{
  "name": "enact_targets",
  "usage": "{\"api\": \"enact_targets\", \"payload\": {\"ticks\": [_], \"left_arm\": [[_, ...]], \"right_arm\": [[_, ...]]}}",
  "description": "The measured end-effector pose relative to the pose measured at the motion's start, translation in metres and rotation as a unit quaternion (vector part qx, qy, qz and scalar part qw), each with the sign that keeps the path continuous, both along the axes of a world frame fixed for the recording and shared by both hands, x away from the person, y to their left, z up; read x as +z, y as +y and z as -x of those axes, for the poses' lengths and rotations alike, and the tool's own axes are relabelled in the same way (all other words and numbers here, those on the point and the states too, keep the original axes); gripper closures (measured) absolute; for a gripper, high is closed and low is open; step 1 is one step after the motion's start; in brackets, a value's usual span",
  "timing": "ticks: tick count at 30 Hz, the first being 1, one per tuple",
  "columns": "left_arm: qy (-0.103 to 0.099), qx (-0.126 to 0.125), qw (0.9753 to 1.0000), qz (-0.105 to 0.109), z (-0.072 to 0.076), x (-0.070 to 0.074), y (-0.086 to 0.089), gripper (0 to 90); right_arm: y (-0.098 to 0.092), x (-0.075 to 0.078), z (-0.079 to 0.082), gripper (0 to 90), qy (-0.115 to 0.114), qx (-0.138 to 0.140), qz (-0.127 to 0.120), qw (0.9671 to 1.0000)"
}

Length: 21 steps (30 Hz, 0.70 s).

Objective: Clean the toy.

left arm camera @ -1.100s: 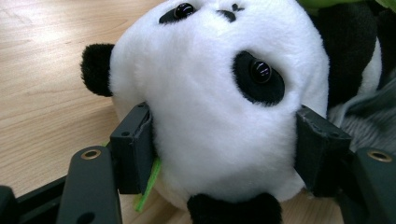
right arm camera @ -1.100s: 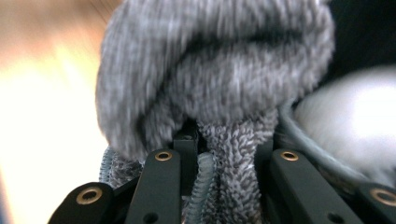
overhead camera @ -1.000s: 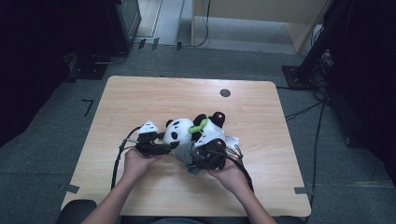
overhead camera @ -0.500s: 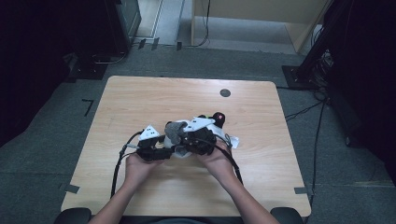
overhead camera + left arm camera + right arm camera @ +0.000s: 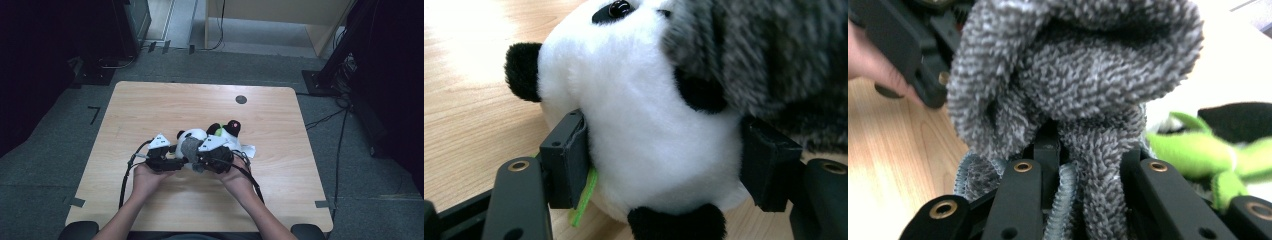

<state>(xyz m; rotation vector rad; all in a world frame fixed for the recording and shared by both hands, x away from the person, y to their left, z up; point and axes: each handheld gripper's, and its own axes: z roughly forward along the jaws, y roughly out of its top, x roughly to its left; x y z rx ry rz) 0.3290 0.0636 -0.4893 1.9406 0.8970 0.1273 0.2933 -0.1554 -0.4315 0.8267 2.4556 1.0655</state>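
Soft overhead light falls evenly on my table (image 5: 150, 105), while the floor around it sinks into darkness. Glare whitens the far-left wood beyond my left gripper; the grey cloth (image 5: 1073, 70) looks slightly blurred, perhaps too close.

Grey cloth (image 5: 1073, 75) hides right claw (image 5: 1083, 165) tips in the right gripper view, grip unclear. Panda toy (image 5: 649, 130) cut off at top and bottom edges, part covered by cloth. Green leaf (image 5: 1193, 150) blurred. High view: claws too small to judge.
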Motion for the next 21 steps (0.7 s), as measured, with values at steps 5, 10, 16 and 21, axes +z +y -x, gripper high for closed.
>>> {"api": "enact_targets", "payload": {"ticks": [5,10,16,21], "left_arm": [[0.017,-0.003,0.9998,0.002,-0.005,0.002,0.001,30.9],[0.03,-0.006,0.9995,0.005,-0.009,0.004,0.002,30.8],[0.036,-0.004,0.9993,0.012,-0.013,0.004,0.003,30.8],[0.028,-0.006,0.9996,0.006,-0.013,0.004,0.002,30.6]], "right_arm": [[-0.005,-0.007,0.004,74.0,0.014,-0.004,-0.004,0.9999],[-0.017,-0.014,0.011,74.1,0.043,-0.01,-0.002,0.999],[-0.02,-0.029,0.02,74.0,0.059,-0.018,0.024,0.9978],[-0.021,-0.057,0.021,73.8,0.072,-0.008,0.048,0.9962]]}}
